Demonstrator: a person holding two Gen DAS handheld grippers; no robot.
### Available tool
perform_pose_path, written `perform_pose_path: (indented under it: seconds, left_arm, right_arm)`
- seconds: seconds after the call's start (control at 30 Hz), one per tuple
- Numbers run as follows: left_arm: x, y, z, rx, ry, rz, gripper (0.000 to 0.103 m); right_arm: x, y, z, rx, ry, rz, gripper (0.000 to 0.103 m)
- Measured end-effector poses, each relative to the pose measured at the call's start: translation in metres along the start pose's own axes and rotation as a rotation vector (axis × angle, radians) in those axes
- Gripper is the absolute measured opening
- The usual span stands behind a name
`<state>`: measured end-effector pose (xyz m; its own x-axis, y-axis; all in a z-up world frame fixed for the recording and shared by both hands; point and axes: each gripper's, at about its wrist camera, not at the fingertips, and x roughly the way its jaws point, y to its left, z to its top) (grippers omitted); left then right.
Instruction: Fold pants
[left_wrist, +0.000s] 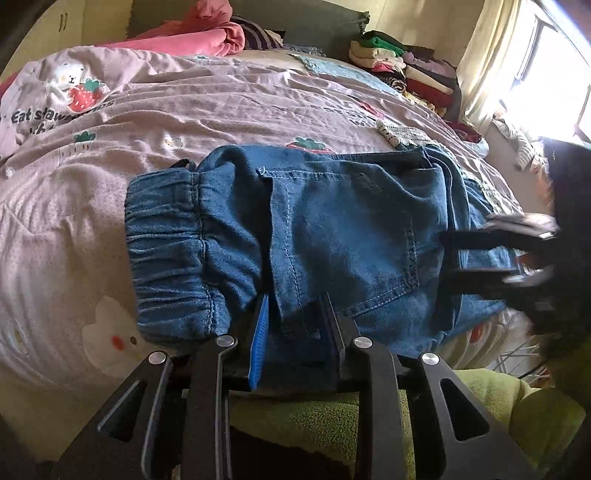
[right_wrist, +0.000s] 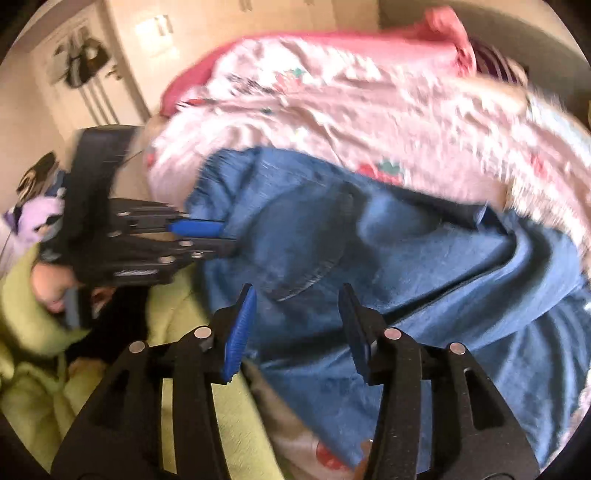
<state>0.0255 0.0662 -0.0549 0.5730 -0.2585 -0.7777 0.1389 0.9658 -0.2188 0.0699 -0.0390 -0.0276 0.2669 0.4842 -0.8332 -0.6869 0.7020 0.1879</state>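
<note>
Blue denim pants (left_wrist: 332, 236) lie folded on a pink bedspread (left_wrist: 221, 110), elastic waistband to the left, back pocket facing up. My left gripper (left_wrist: 295, 306) has its jaws a small way apart with the near edge of the pants between them; the blue pad (left_wrist: 260, 339) shows. In the right wrist view it (right_wrist: 218, 236) reaches in from the left at the pants' edge (right_wrist: 369, 258). My right gripper (right_wrist: 297, 295) is open, just above the near denim, holding nothing. In the left wrist view it (left_wrist: 450, 251) is blurred at the pants' right end.
A stack of folded clothes (left_wrist: 406, 70) stands at the far right of the bed. Pink bedding (left_wrist: 207, 37) is piled at the head. A green fleece sleeve (left_wrist: 332, 417) is close under the grippers. A bright window (left_wrist: 554, 74) is at right.
</note>
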Motion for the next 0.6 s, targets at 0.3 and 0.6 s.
perform_pose_path:
  seconds: [0.3,0.6]
  left_arm:
    - [-0.015,-0.022,0.009,0.057,-0.012,0.000,0.055]
    - [-0.039,-0.052,0.026,0.127,-0.066,-0.007,0.072]
  right_arm:
    - [-0.023,0.004,-0.001,0.014,-0.058,-0.004,0.048]
    - [-0.076,-0.048,0.028,0.090,-0.192,-0.148,0.061]
